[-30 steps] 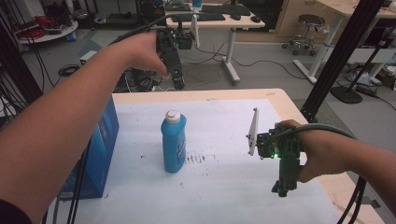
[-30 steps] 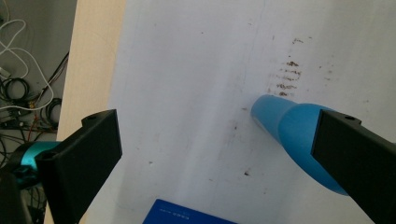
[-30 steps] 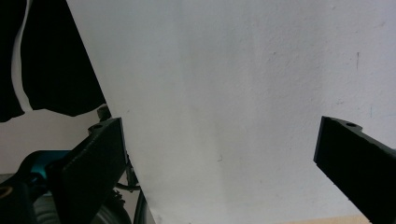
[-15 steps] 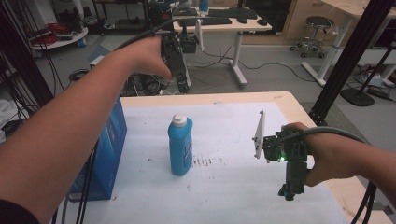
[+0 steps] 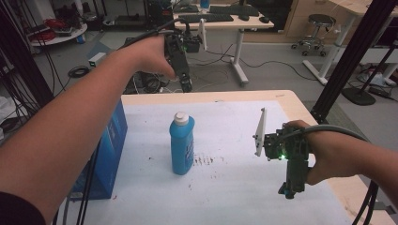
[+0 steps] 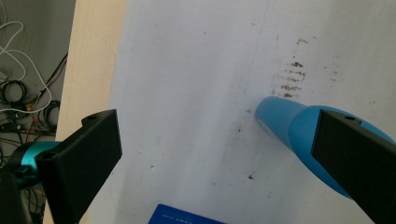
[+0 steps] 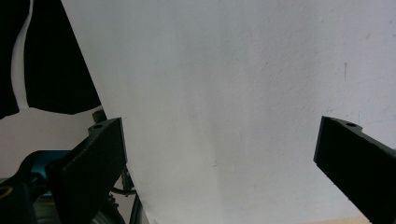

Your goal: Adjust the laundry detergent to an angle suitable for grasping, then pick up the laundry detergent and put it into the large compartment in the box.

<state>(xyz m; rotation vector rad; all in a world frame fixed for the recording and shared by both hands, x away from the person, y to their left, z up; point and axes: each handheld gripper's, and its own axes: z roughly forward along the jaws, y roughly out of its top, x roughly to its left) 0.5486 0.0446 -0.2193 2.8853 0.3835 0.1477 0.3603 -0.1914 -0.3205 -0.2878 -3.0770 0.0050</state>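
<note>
Holding your left gripper (image 5: 187, 86) high, jaws spread wide and empty, you had the blue bottle (image 5: 181, 143) standing upright well below it on the white sheet (image 5: 234, 131), partly behind its right jaw in the left gripper view. Your right gripper (image 5: 287, 192), well apart from the bottle, hovered low with jaws parted.

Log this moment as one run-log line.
left gripper: open, raised above table's far edge | right gripper: open, low over white sheet | blue bottle: upright, capped, untouched | blue box: left edge
</note>
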